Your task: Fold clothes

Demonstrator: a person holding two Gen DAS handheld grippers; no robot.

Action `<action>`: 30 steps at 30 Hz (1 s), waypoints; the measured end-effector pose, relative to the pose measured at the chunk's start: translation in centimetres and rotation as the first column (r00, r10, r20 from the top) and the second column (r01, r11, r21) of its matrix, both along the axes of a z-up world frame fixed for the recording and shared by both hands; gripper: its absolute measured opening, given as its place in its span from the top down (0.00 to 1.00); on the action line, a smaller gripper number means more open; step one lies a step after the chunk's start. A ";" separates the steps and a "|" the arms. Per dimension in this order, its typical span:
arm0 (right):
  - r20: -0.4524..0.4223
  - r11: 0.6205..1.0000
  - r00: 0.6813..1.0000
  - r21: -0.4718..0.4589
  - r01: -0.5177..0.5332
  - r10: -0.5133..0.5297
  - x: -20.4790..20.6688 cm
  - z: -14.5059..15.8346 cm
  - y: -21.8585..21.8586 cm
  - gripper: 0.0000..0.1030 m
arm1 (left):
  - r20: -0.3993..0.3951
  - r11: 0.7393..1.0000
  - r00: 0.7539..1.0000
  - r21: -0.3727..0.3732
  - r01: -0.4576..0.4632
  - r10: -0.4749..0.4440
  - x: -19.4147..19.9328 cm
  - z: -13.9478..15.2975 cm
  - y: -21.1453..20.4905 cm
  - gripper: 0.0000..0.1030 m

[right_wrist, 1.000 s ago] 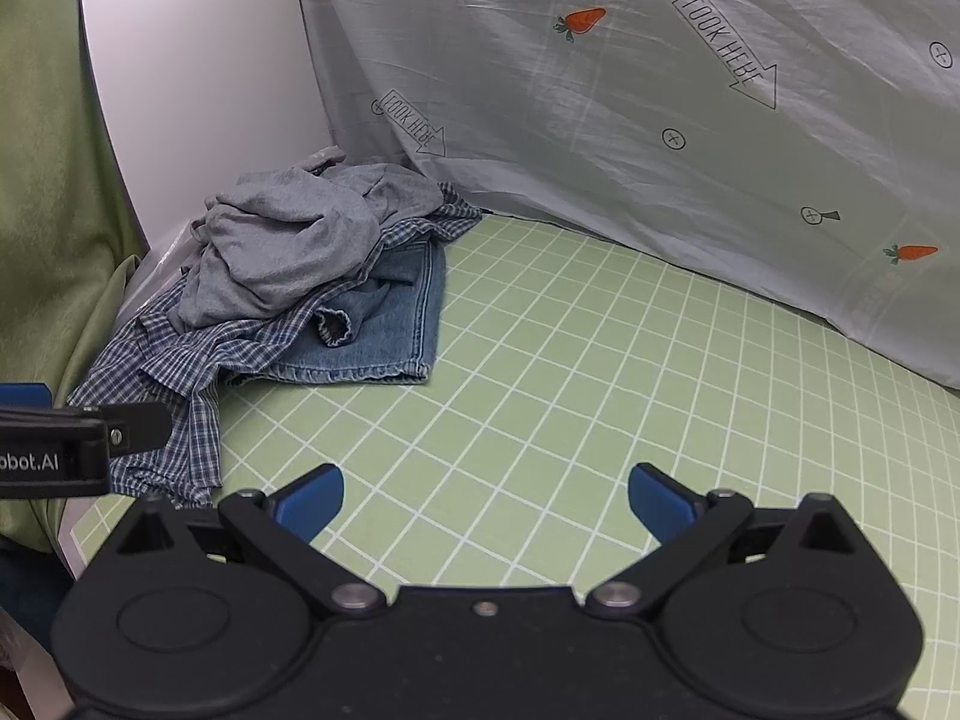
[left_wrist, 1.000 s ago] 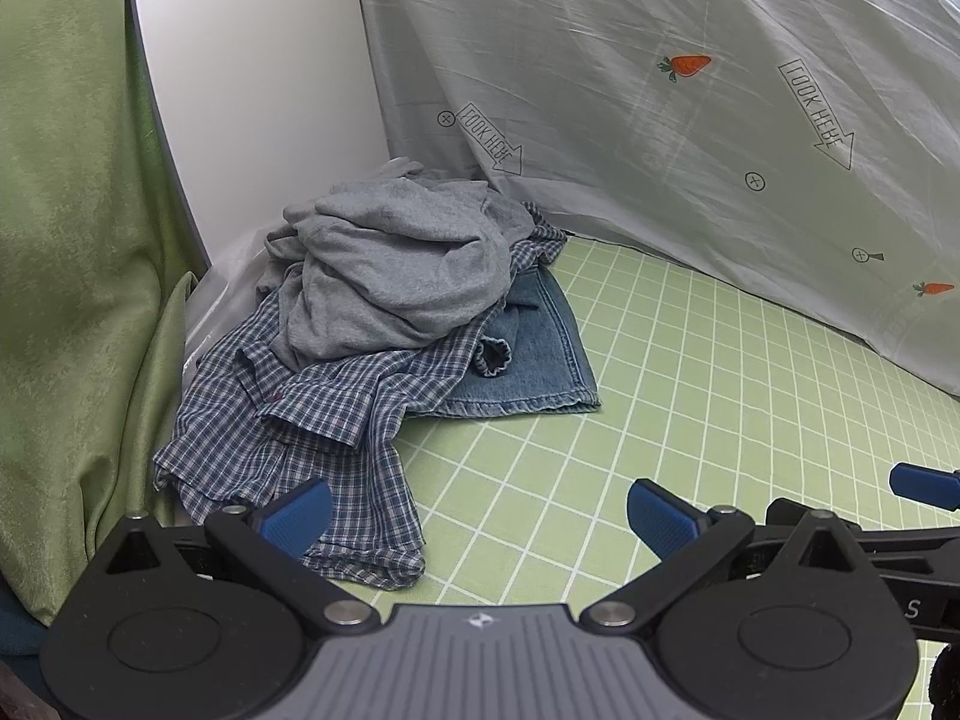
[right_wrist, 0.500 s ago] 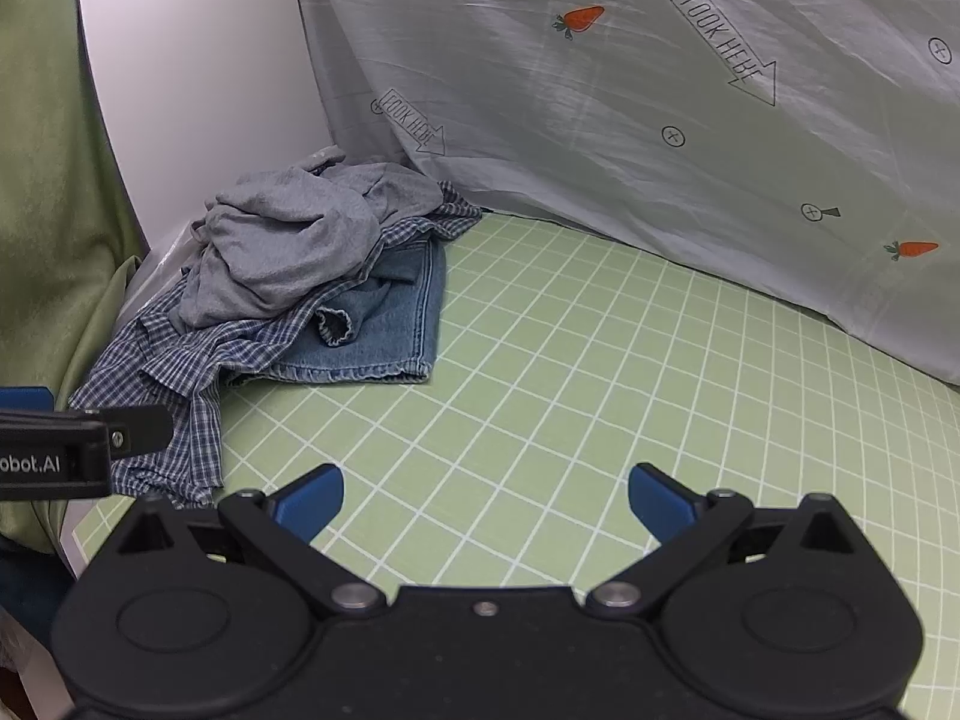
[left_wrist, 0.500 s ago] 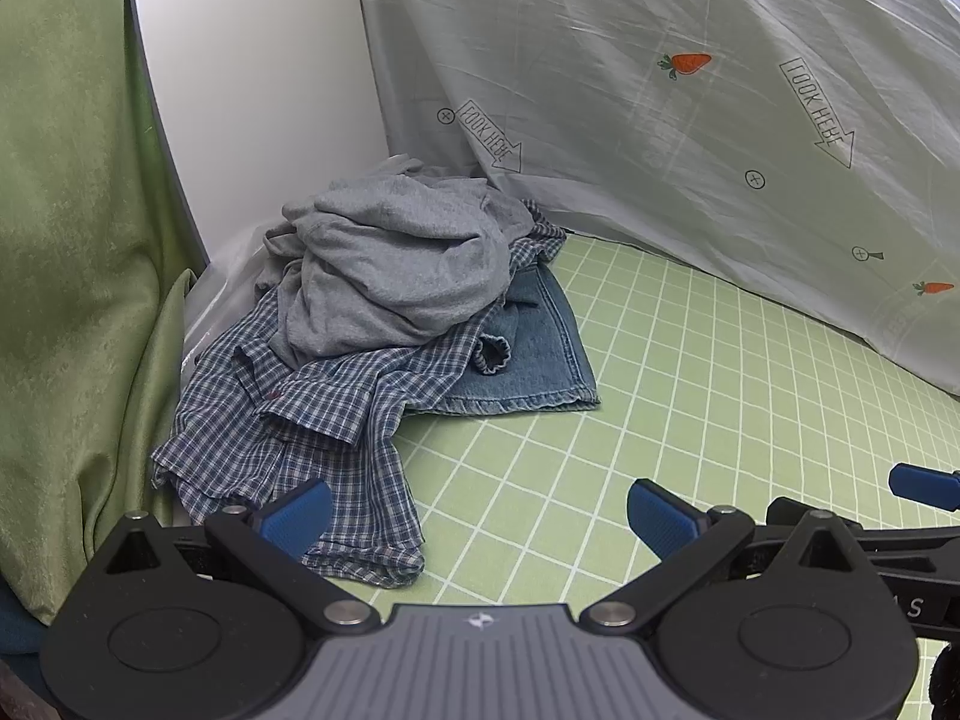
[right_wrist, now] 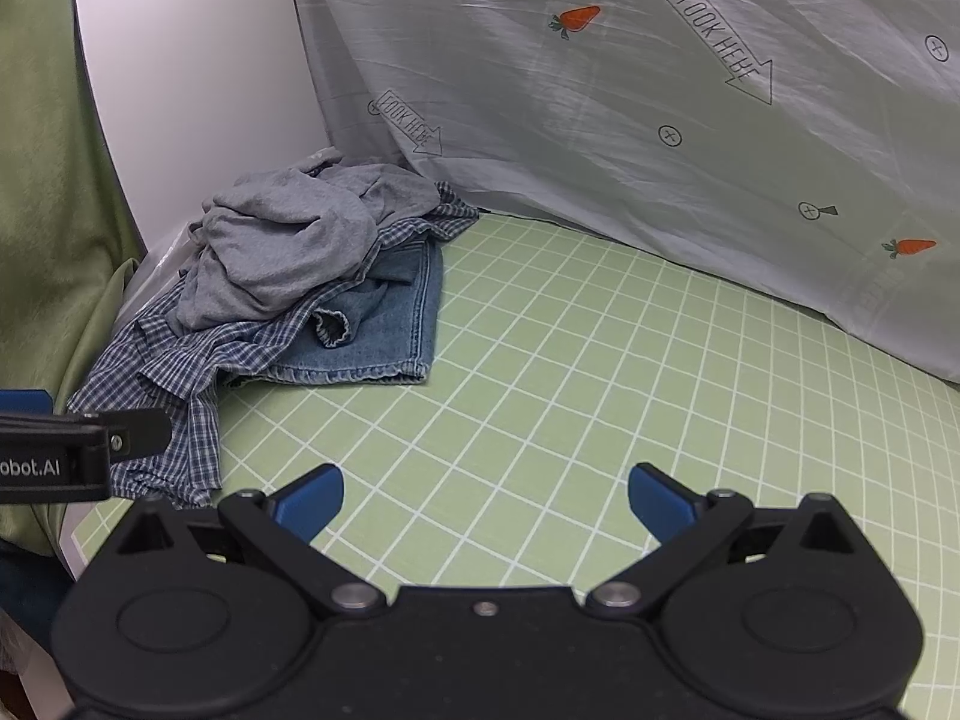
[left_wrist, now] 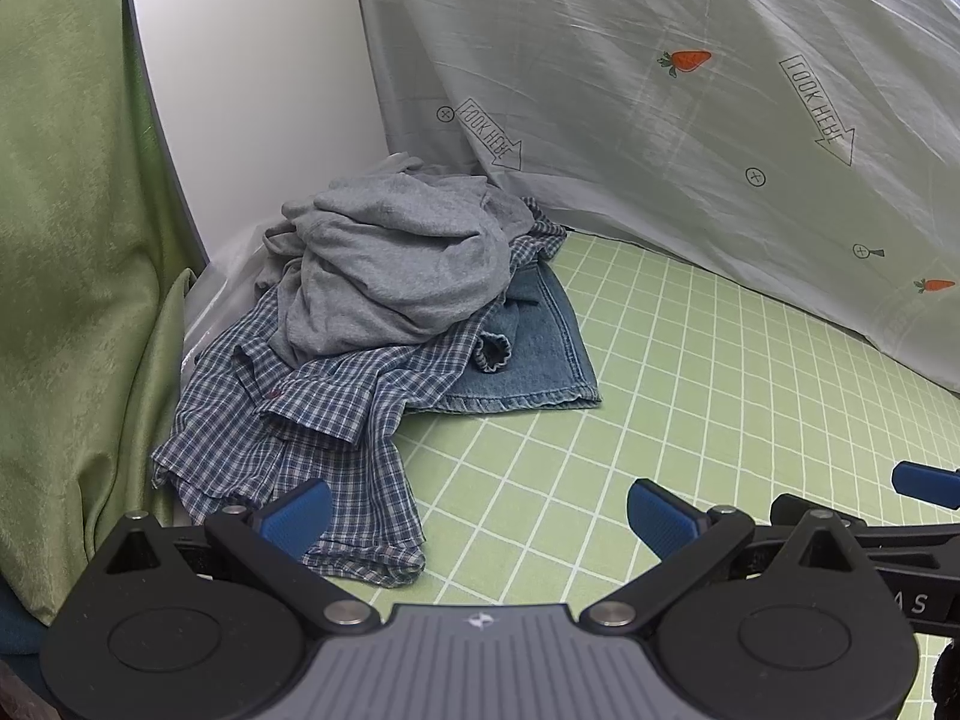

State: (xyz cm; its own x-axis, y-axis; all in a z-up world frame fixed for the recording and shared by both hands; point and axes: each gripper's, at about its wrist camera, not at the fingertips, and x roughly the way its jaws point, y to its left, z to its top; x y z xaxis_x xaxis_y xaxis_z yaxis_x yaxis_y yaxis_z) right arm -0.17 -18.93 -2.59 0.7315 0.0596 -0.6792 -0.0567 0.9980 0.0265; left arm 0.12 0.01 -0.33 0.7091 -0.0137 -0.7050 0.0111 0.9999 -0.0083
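1. Clothes lie heaped at the far left corner of the bench, on its green grid mat; a grey jersey top sits crumpled on top of the pile.
2. Under the grey top spreads a blue checked shirt, rumpled, its near edge trailing toward the left tool; folded denim lies flat beneath both, its hem pointing out onto the mat.
3. Left tool hovers low over the mat with its blue pads spread wide and nothing between them; its left pad overlaps the near edge of the checked shirt in this view, though contact cannot be told.
4. Right tool is likewise spread wide and empty, over bare mat, near the pile but apart from it; the left tool's side shows at the left edge of the right wrist view.
5. Behind the bench hangs a pale sheet printed with carrots and arrows; a white panel and a green curtain close the left side.
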 end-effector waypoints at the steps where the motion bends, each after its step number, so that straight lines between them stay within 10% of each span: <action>1: 0.000 1.000 1.000 0.000 0.000 0.000 0.0 0.0 0.0 0.01 | -0.001 1.000 1.000 0.000 0.000 0.000 0.0 0.0 0.0 0.00; 30: -0.011 0.999 0.999 -0.001 -0.050 0.050 6.5 0.0 1.9 0.01 | -0.051 0.995 0.995 -0.044 -0.084 0.082 6.8 -1.0 3.7 0.00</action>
